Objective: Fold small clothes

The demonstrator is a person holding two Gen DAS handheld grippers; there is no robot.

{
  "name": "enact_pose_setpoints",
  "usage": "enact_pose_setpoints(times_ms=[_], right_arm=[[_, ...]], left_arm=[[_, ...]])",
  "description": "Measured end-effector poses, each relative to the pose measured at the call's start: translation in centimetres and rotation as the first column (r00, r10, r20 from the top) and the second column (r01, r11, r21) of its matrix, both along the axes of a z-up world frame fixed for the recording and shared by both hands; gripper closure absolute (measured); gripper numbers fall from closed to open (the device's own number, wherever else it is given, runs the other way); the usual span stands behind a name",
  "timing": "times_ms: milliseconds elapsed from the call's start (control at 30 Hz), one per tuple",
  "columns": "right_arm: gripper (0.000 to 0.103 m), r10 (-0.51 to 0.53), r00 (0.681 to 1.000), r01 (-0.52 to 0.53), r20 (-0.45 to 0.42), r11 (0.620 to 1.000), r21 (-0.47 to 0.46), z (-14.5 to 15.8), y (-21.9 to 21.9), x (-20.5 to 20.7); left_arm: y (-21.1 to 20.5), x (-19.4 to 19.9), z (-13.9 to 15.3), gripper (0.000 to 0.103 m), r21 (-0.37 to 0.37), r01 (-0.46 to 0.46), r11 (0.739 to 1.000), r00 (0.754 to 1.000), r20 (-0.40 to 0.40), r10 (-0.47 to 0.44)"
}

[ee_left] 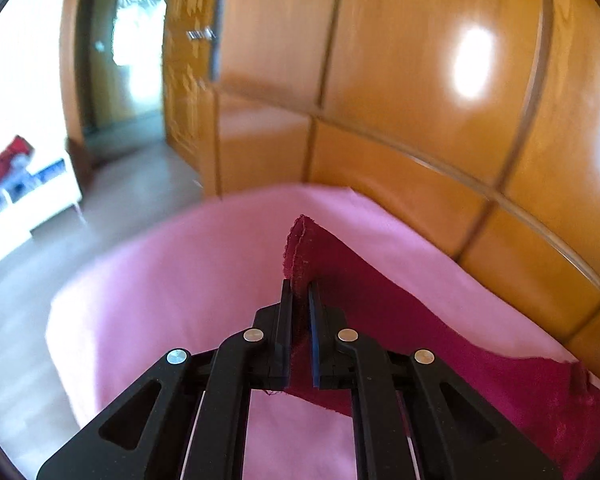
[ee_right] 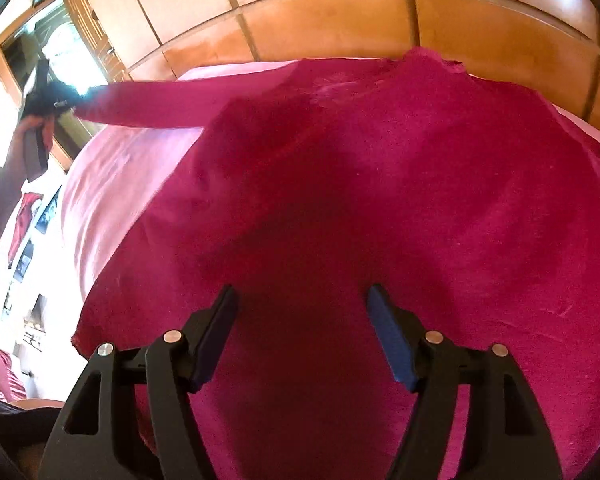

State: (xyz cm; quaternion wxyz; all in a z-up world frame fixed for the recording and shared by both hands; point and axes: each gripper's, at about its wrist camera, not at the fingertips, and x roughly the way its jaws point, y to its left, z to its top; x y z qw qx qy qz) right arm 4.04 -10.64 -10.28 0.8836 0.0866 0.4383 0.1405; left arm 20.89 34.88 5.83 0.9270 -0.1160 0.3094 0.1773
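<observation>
Jaws of left gripper (ee_left: pixel 300 292) pinch the crimson garment's (ee_right: pixel 340 200) sleeve (ee_left: pixel 300 248).

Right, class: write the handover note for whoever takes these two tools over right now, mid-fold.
Left tool: shut on the sleeve end of the dark red long-sleeved fabric garment, sleeve drawn out sideways off the bed.
Right tool: open, hovering over the garment's body, holding nothing.
The garment lies spread on the pink bedsheet, beside the wooden panelled wardrobe.
Done: sleeve gripped. No fold visible yet.
Left: probably lay the sleeve across the body, then fold the rest.
</observation>
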Motion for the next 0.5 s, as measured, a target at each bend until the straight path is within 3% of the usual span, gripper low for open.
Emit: enact_pose_setpoints(times_ms=[167,233,267,300,333,367,433,500], right_arm=[[0.033,-0.004,1.0,0.004,0.003,1.0,-0.01,-0.1,0.3,0.5],[0.033,-0.002,1.0,0.002,0.004,1.0,-0.008,-0.2,0.2,0.3],[0.033,0.0,1.0,0.0,0.004,1.0,-0.005,0.0,0.0,0.0],[0.034,0.0,1.0,0.0,0.003,1.0,-0.001,0.2,-0.3,-0.1],[0.034,-0.012,1.0,0.012,0.003,1.0,0.01,0.5,-0.7,-0.2],[0.034,-0.025,1.0,0.025,0.004,1.0,0.013,0.8,-1.3,-0.2],[0.034,-0.064,0.998,0.064,0.01,0.998,-0.002,1.4,-3.0,-0.9],[0.034,-0.128,0.992,0.129,0.015,0.991,-0.025,1.9,-5.6,-2.1]], left_arm=[[0.4,3.2,-1.0,0.097,0.067,-0.034,0.997,0.998,-0.052,0.037],[0.2,3.0,-2.4,0.094,0.028,-0.027,0.999,0.995,-0.1,0.03],[-0.2,2.8,-2.8,0.086,-0.009,-0.017,1.0,0.994,-0.111,0.015],[-1.1,2.6,-3.8,0.08,-0.062,0.014,0.998,0.993,-0.114,-0.021],[-1.7,2.2,-4.4,0.064,-0.089,0.039,0.995,0.992,-0.12,-0.049],[-2.4,1.6,-4.9,0.056,-0.105,0.063,0.992,0.989,-0.129,-0.076],[-4.2,-0.8,-6.1,0.056,-0.169,0.166,0.972,0.973,-0.129,-0.189],[-6.4,-3.6,-7.6,0.056,-0.246,0.281,0.928,0.938,-0.132,-0.319]])
